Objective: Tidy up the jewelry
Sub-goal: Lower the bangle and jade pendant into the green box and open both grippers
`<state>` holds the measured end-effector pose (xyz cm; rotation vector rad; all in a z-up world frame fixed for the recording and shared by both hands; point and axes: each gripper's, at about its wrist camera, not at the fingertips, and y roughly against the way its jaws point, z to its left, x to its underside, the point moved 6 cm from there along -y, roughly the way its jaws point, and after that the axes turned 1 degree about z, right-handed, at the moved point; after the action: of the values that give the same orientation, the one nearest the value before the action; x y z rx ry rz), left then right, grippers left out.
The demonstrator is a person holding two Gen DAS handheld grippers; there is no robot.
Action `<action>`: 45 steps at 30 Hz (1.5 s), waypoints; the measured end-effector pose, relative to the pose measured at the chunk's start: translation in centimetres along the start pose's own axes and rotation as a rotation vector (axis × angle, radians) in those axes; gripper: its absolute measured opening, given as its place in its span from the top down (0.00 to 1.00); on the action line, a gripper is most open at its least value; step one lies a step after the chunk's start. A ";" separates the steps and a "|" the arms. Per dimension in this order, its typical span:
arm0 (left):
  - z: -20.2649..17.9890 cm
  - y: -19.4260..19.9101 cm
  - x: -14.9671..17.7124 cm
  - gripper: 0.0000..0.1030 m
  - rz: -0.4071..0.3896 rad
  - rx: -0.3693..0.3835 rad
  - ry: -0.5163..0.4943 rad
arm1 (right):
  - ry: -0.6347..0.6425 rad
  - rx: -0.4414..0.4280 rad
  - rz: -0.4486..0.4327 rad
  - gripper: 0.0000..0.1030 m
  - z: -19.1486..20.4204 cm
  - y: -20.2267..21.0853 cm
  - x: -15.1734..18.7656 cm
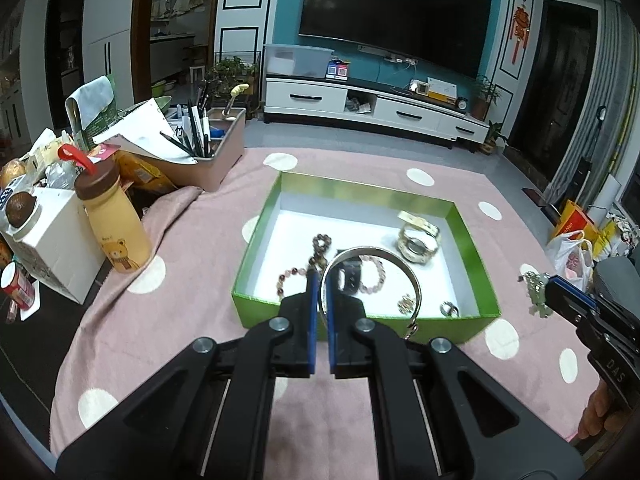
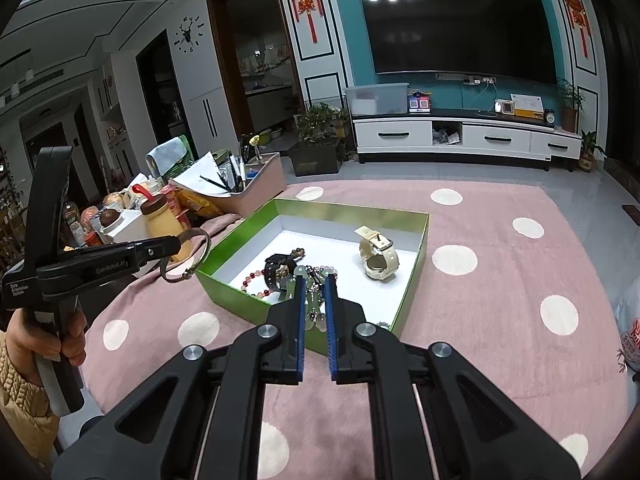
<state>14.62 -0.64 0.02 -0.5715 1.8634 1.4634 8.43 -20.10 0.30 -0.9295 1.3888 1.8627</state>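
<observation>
A green box [image 1: 362, 191] with a white floor sits on the pink dotted cloth. It holds bead bracelets [image 1: 294, 272], a black watch [image 1: 349, 278], a cream watch [image 1: 418, 242] and small rings [image 1: 449, 309]. My left gripper [image 1: 321, 276] is shut on a silver bangle [image 1: 416, 286], held above the box's near-left part. In the right wrist view that left gripper [image 2: 176, 246] hangs left of the box [image 2: 224, 289] with the bangle [image 2: 205, 254]. My right gripper [image 2: 314, 280] is shut on a green pendant piece [image 2: 314, 302] over the box's near edge. It also shows as the right gripper [image 1: 548, 285] with the pendant [image 1: 534, 294].
At the left stand a yellow bear bottle [image 1: 116, 224], a white carton [image 1: 52, 240] and a beige organiser with pens [image 1: 212, 148]. A plastic bag [image 1: 570, 256] lies beyond the cloth's right edge. A hand [image 2: 60, 336] grips the left tool's handle.
</observation>
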 end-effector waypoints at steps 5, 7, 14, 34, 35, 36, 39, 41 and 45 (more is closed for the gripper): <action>0.6 -2.2 -1.6 0.97 0.007 -0.036 -0.022 | -0.011 0.005 0.016 0.92 -0.8 -1.6 -0.5; 0.8 -3.2 -2.3 0.97 0.009 -0.053 -0.035 | -0.015 0.008 0.026 0.92 -1.1 -2.5 -0.7; 1.0 -6.8 -3.7 0.97 0.030 -0.081 -0.063 | -0.026 0.010 0.060 0.92 -1.8 -5.6 -1.4; 0.9 -12.8 -3.9 0.97 0.098 -0.098 -0.099 | -0.056 0.028 0.167 0.92 -2.7 -12.0 -1.3; 0.9 -13.0 -3.9 0.97 0.102 -0.099 -0.101 | -0.055 0.029 0.172 0.92 -2.8 -12.2 -1.3; 0.9 -13.2 -3.8 0.97 0.104 -0.100 -0.104 | -0.056 0.030 0.176 0.92 -2.8 -12.4 -1.2; 1.0 -13.7 -3.8 0.97 0.112 -0.100 -0.108 | -0.058 0.033 0.187 0.92 -2.8 -12.9 -1.1; 1.0 -14.0 -3.7 0.97 0.118 -0.100 -0.110 | -0.058 0.033 0.194 0.92 -2.8 -13.1 -1.1; 1.1 -14.4 -3.7 0.96 0.125 -0.101 -0.112 | -0.057 0.036 0.207 0.92 -2.7 -13.5 -1.0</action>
<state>27.53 -3.70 -6.80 -0.4177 1.7730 1.6441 20.46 -19.46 -6.53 -0.7329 1.5267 1.9915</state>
